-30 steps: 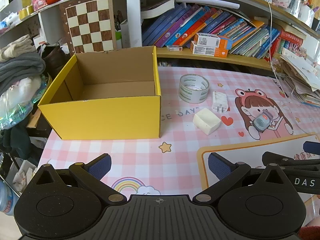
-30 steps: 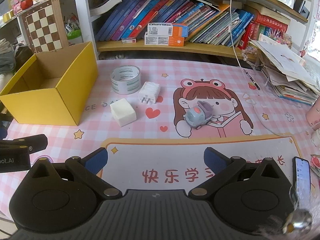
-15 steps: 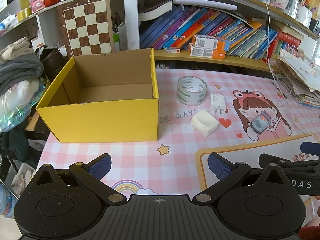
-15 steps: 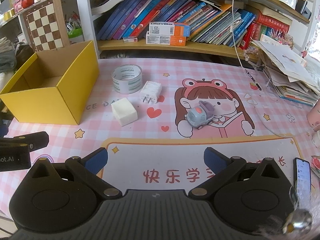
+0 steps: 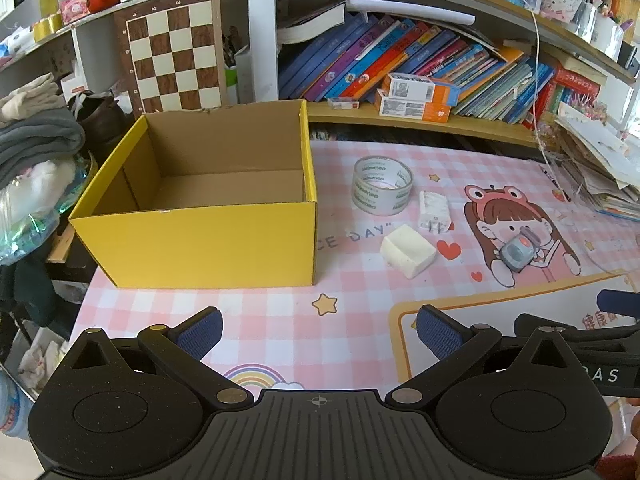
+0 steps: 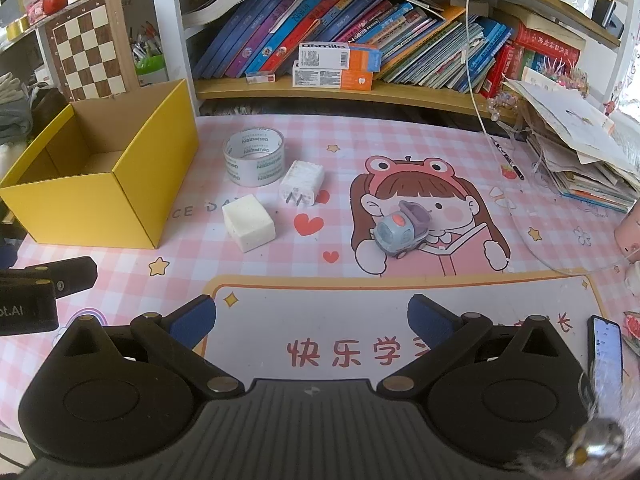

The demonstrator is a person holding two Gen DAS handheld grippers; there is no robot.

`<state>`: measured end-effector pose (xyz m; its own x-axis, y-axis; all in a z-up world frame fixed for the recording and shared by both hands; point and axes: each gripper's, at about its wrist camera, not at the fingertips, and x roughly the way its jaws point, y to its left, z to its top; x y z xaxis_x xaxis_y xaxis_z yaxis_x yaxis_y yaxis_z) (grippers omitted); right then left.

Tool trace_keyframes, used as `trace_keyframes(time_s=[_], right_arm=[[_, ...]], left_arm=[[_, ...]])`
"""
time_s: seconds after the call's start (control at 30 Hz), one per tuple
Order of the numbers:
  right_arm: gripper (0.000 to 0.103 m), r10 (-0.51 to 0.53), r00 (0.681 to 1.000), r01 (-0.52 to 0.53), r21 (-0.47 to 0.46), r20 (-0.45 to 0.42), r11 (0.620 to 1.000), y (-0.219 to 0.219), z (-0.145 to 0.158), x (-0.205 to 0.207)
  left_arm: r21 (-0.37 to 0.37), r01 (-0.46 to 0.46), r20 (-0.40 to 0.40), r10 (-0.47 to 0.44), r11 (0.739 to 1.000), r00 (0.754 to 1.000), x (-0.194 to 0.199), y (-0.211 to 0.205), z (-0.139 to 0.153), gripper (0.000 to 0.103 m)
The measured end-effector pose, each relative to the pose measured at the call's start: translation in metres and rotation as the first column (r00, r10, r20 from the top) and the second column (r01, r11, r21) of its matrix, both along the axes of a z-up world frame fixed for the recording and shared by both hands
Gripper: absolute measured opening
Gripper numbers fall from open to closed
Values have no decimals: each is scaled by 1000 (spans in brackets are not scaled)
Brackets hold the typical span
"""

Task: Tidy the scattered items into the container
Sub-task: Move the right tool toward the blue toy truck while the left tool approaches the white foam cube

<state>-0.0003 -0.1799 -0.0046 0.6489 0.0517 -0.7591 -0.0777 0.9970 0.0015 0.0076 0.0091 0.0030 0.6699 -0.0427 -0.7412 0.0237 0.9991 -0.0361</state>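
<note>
Both grippers hung over the near edge of the pink checked desk mat [image 6: 400,132], jaws spread wide and holding nothing. The yellow cardboard box [image 5: 200,240] stood empty at the left, straight ahead of the left gripper [image 5: 318,326]. The four loose items lay in a cluster to its right: a roll of clear tape [image 6: 255,156] farthest back, a white plug adapter [image 6: 301,182] just beside it with its prongs pointing toward the grippers, a white foam block [image 6: 249,222] nearest the box, and a small grey toy car [image 6: 401,234] off to the right. From the right gripper [image 6: 310,316] the foam block lay ahead and a little left, the car ahead and a little right, neither within the jaws. The right looked the nearer hand for both. The block's long axis ran diagonally, so I judged the jaws would need turning to close across its short side.
</note>
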Motion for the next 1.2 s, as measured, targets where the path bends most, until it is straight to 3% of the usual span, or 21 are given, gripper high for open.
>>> trace_keyframes(time_s=[0.5, 0.93, 1.2], right_arm=[[103, 5, 999, -6, 15, 33, 1000, 3, 5, -3], [103, 7, 1000, -7, 14, 19, 1000, 3, 1, 1], [103, 48, 999, -48, 50, 11, 998, 3, -2, 2]], left_arm=[[-3, 9, -12, -9, 1000, 1000, 2, 1, -2, 103], [41, 42, -17, -41, 998, 999, 5, -6, -3, 103], [40, 10, -56, -8, 999, 998, 11, -5, -8, 103]])
